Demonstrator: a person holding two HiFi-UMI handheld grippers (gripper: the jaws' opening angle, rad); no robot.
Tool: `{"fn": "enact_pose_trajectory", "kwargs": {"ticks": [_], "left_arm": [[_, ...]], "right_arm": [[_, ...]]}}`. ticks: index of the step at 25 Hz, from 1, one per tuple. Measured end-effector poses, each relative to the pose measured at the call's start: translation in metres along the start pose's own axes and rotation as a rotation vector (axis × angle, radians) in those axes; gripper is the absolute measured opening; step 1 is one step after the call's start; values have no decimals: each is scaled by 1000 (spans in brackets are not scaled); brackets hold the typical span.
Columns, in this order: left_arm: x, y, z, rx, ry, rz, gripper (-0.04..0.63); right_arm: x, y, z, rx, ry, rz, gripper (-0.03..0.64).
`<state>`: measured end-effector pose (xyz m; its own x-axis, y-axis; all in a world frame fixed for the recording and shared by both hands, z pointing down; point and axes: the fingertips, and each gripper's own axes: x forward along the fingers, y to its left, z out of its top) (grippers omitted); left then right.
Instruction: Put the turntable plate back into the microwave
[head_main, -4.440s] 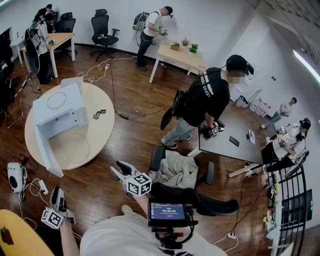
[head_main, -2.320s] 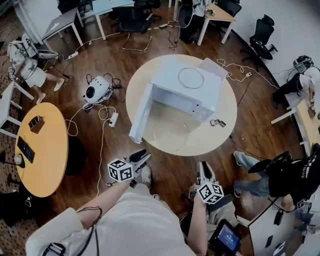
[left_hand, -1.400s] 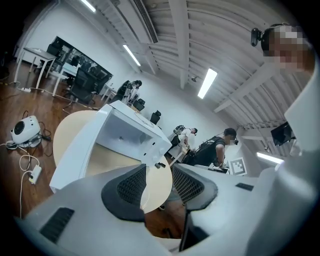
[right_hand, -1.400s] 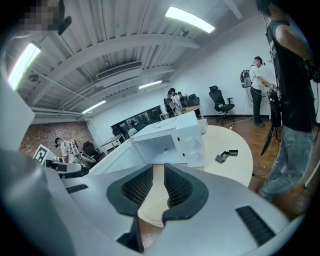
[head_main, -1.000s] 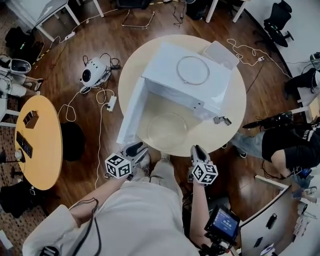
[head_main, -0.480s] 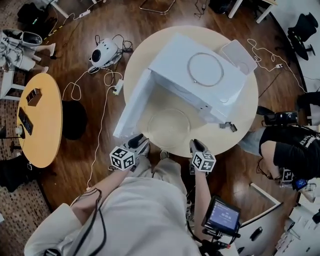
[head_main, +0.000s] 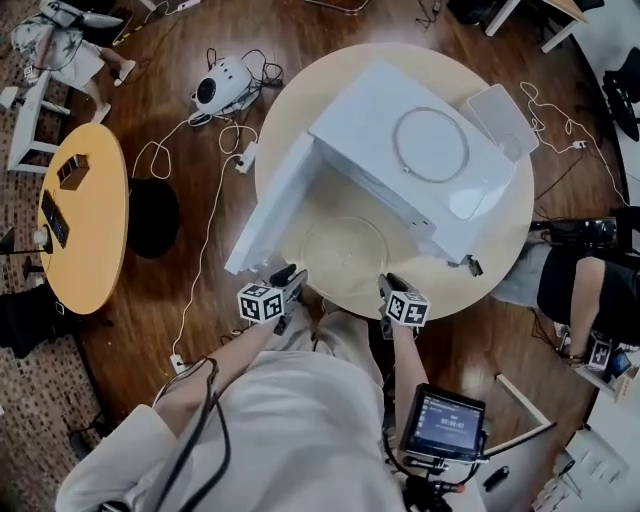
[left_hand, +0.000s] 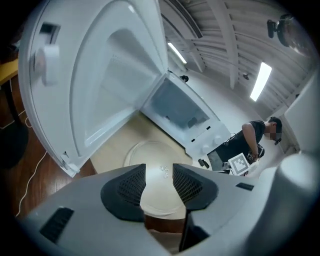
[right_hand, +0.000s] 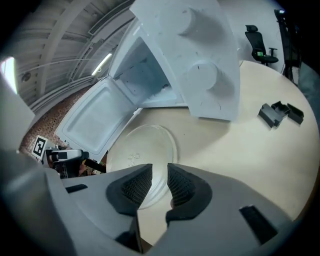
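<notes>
The turntable plate (head_main: 343, 252) lies flat on the round counter (head_main: 300, 100), directly in front of the open cavity of the microwave (head_main: 420, 170) and just beside the open door (head_main: 265, 210), which swings out to the left in the head view. The plate is outside the cavity. A thin ring (head_main: 432, 145) rests on top of the microwave. The left gripper (left_hand: 159, 175) and the right gripper (right_hand: 160, 172) sit at the near edge of the counter, both angled down toward the plate. The left fingers (left_hand: 127, 192) stand moderately apart with nothing between them. The right fingers (right_hand: 131, 192) stand a narrow gap apart and also grip nothing. Neither gripper touches the plate.
</notes>
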<state>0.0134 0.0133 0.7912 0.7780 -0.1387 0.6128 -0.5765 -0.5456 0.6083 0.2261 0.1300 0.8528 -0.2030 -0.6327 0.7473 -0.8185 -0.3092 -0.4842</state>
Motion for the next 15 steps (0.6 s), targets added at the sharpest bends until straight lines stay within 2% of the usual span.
{"fn": "enact_pose_trajectory", "kwargs": {"ticks": [3, 9, 15], "left_arm": [[13, 15, -10, -45, 35, 45, 156], [38, 40, -29, -81, 102, 92, 158], [52, 61, -34, -86, 151, 146, 160]], "right_arm": [[11, -8, -6, 30, 32, 23, 78], [25, -10, -11, 65, 61, 64, 78], [32, -11, -16, 132, 52, 92, 78]]}}
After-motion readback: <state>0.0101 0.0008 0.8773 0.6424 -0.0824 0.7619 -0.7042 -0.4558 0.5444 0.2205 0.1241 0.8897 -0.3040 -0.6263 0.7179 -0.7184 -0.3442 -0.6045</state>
